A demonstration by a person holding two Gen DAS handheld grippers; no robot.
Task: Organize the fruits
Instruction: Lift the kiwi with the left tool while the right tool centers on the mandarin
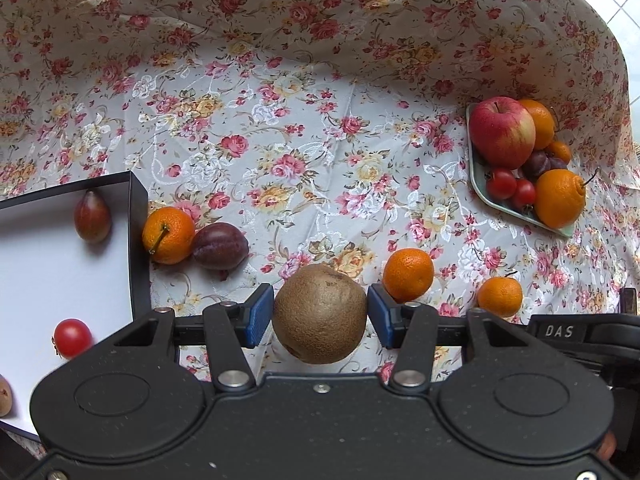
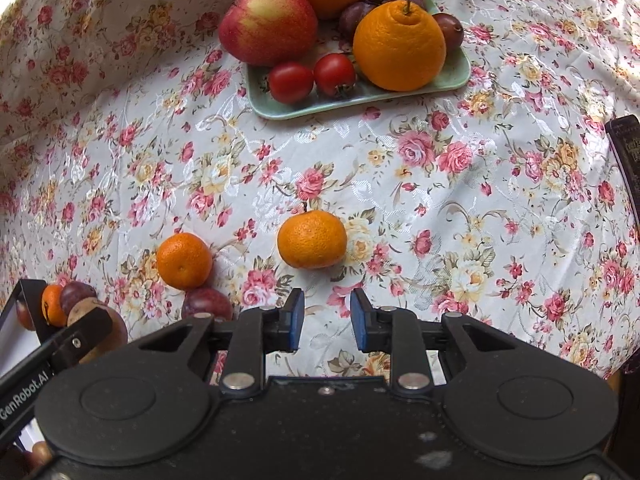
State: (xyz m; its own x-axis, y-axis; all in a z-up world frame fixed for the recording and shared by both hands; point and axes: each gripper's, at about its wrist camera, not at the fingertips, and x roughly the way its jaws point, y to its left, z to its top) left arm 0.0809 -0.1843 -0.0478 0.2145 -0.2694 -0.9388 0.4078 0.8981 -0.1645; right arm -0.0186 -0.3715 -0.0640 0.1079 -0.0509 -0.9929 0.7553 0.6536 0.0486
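We have the kiwi [image 1: 320, 314] pinched between the blue pads of the left gripper [image 1: 320, 316], both fingers pressing on its widest part, and it seems to hang clear of the floral cloth on the worktop [image 1: 304, 168], though the left wrist view does not settle that. The open box [image 1: 134, 240], with its dark rim and white floor, lies to the left and already holds a plum-like fruit [image 1: 92, 216] near its far wall and a cherry tomato [image 1: 72, 338] nearer us, so we judge that the kiwi goes there. To do this well, we keep the squeeze steady and gentle, since a ripe kiwi bruises, and we carry it over the rim, not through it. We lower it onto a bare patch of the white floor between the two fruits, and spread the fingers only once it rests, so that it does not drop or roll. A mandarin [image 1: 169, 235] and a plum [image 1: 220, 246] sit touching each other just outside the box wall, and we should pass above them. The right gripper [image 2: 326, 318] holds nothing, its fingers spread over bare cloth, with a stemmed mandarin [image 2: 312, 239] just ahead and another mandarin [image 2: 184, 261] to its left. The green tray [image 2: 460, 74] of larger fruit sits well beyond.
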